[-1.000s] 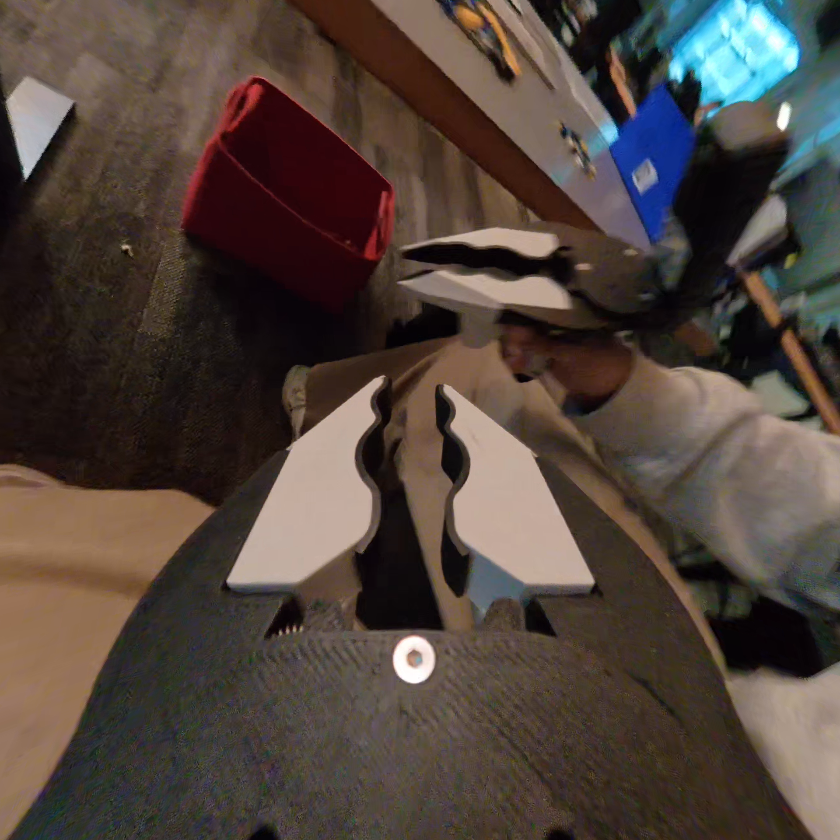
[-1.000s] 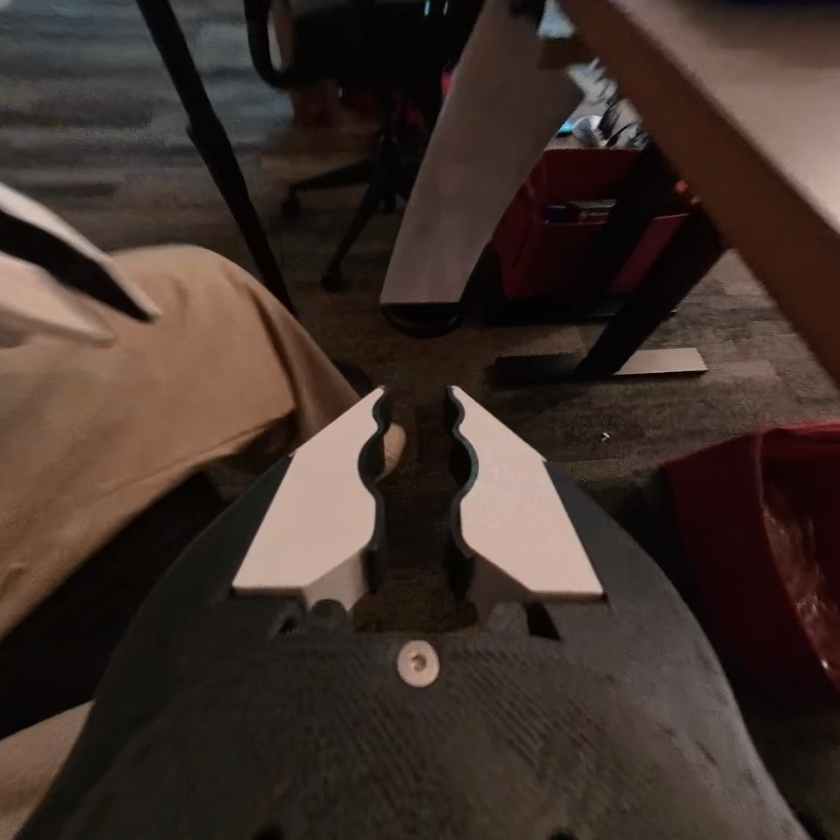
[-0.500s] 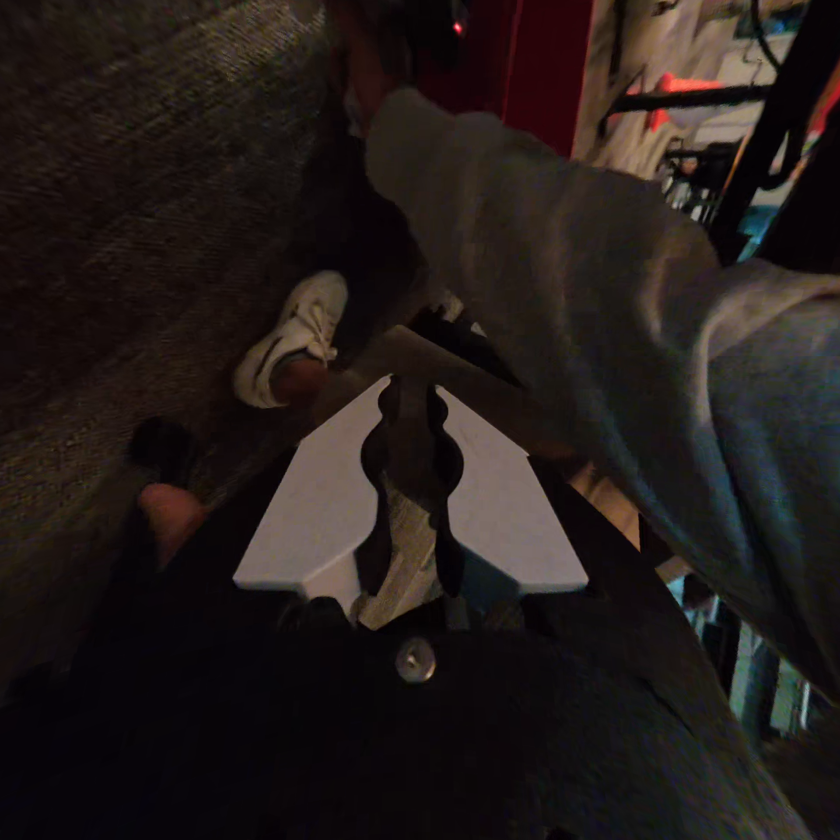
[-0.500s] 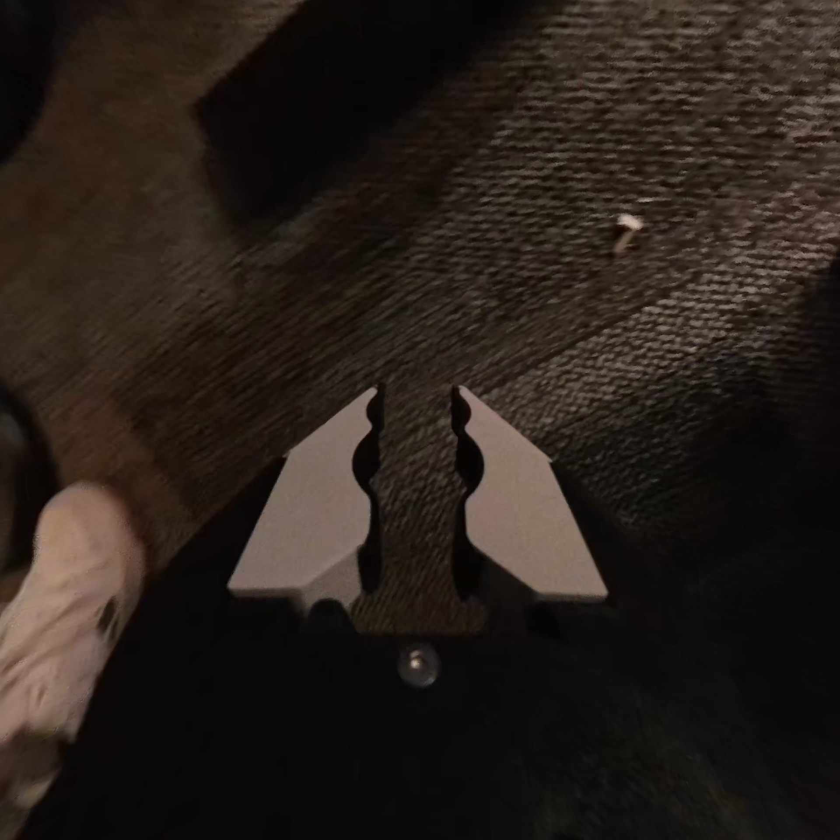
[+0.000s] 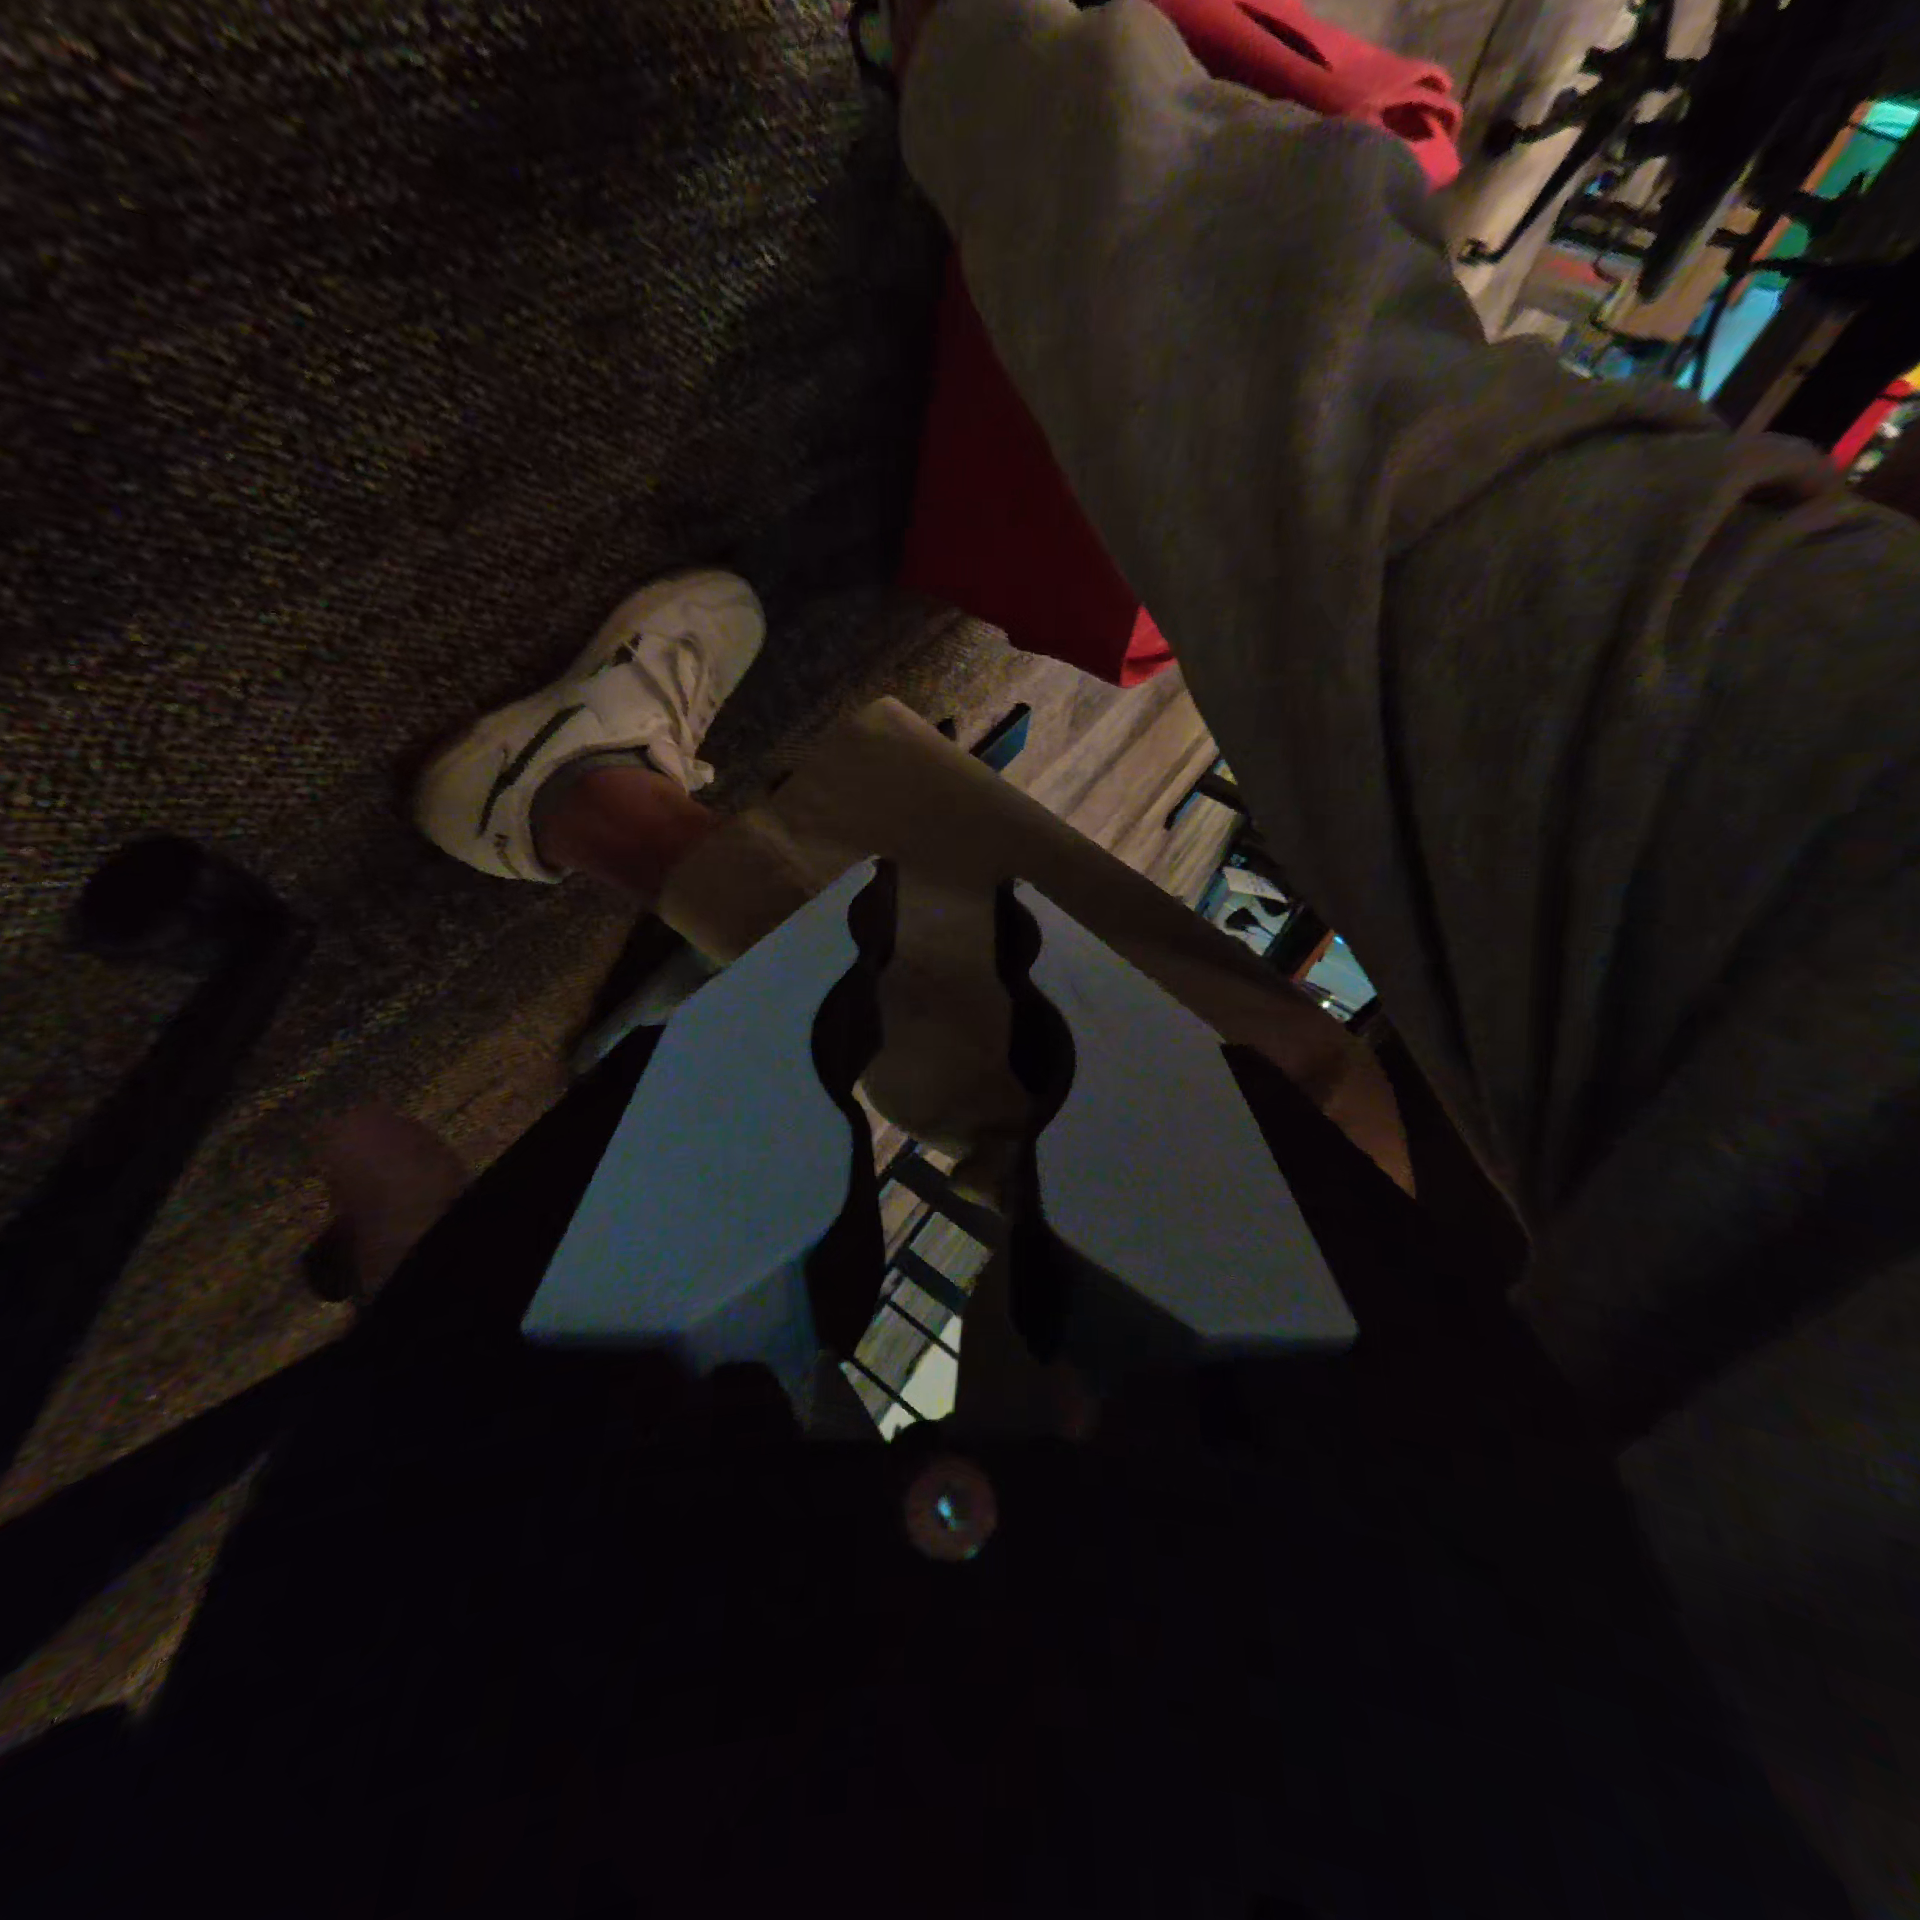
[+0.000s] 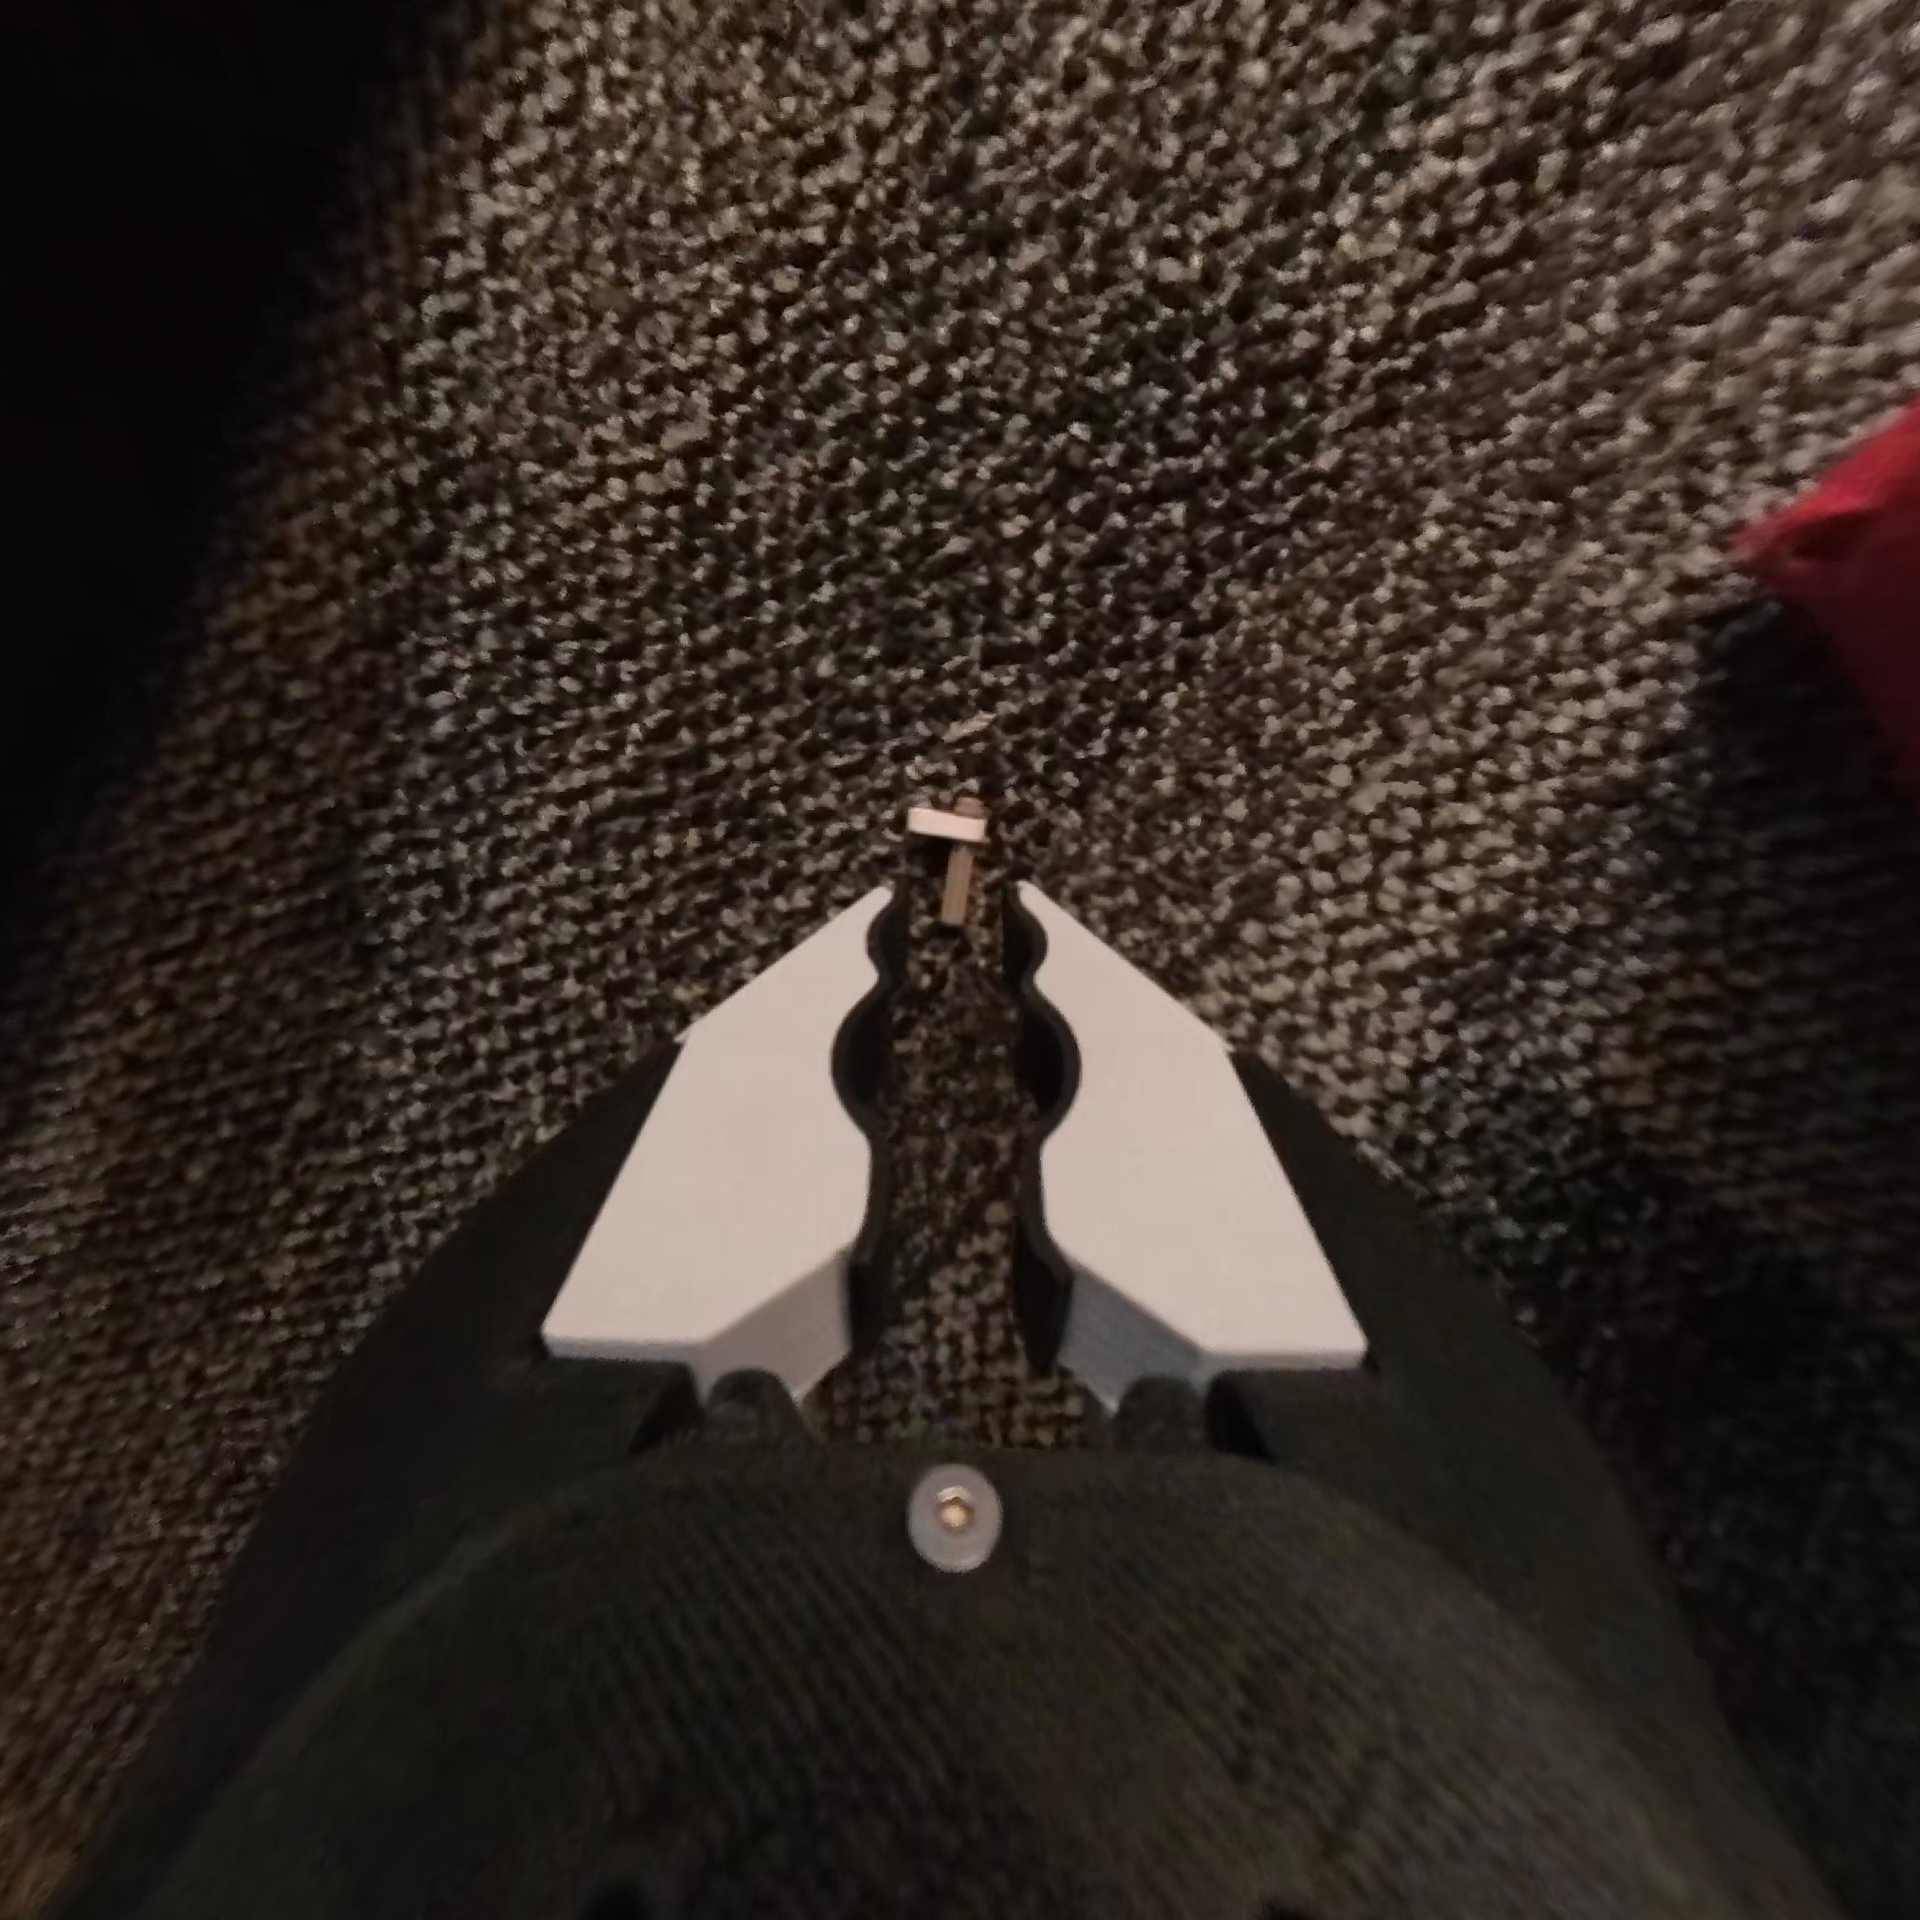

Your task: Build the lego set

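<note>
Lowering my released right gripper squarely over the tiny piece on the carpet before pinching; left gripper empty, parted.

rough speckled carpet, matt plastic claw
</note>
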{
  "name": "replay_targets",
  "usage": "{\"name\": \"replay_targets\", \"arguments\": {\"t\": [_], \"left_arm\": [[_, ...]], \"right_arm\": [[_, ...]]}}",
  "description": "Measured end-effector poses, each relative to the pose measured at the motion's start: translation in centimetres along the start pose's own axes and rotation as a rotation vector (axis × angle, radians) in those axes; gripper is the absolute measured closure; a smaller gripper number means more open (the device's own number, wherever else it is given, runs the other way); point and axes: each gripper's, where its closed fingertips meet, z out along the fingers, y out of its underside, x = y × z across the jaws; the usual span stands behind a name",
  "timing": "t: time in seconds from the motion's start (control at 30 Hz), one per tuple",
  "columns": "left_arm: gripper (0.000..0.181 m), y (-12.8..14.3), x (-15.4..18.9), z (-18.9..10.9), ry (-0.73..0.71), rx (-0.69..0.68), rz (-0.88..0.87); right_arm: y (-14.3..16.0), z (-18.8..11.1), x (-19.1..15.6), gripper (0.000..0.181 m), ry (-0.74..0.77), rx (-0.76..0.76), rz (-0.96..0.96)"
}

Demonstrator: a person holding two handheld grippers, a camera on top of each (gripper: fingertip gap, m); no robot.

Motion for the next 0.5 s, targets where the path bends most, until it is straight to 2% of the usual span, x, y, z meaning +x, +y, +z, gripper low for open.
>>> {"name": "replay_targets", "arguments": {"t": [0.07,0.13,0.17,0.2,0.27,0.33,0.4,0.5], "left_arm": [[0.163,-0.3,-0.5,0.1,-0.019,0.007,0.005],[0.163,-0.4,-0.7,0.2,-0.031,0.013,0.004],[0.163,-0.3,-0.7,0.2,-0.032,0.012,0.004],[0.163,-0.1,-0.7,0.3,-0.033,0.003,0.003],[0.163,0.2,-0.5,0.2,-0.031,-0.007,-0.003],[0.163,0.1,0.6,-0.2,-0.004,0.008,0.003],[0.164,0.3,2.0,-0.8,0.024,0.015,0.039],[0.167,1.8,4.6,-1.9,0.083,-0.008,0.119]], "right_arm": [[0.1,0.9,0.0,0.162,-0.015,-0.014,0.0],[0.0,1.4,0.3,0.17,0.011,-0.015,-0.046],[0.0,1.4,0.3,0.17,0.014,-0.018,-0.07],[0.0,1.3,0.1,0.179,0.001,-0.024,-0.08],[0.0,0.5,-0.2,0.178,-0.006,-0.011,-0.069],[0.1,-1.7,-1.6,0.178,-0.065,0.054,-0.016],[1.8,-4.9,-4.1,0.178,-0.133,0.098,-0.033],[7.5,-10.9,-9.8,0.179,-0.229,0.072,-0.222]]}}
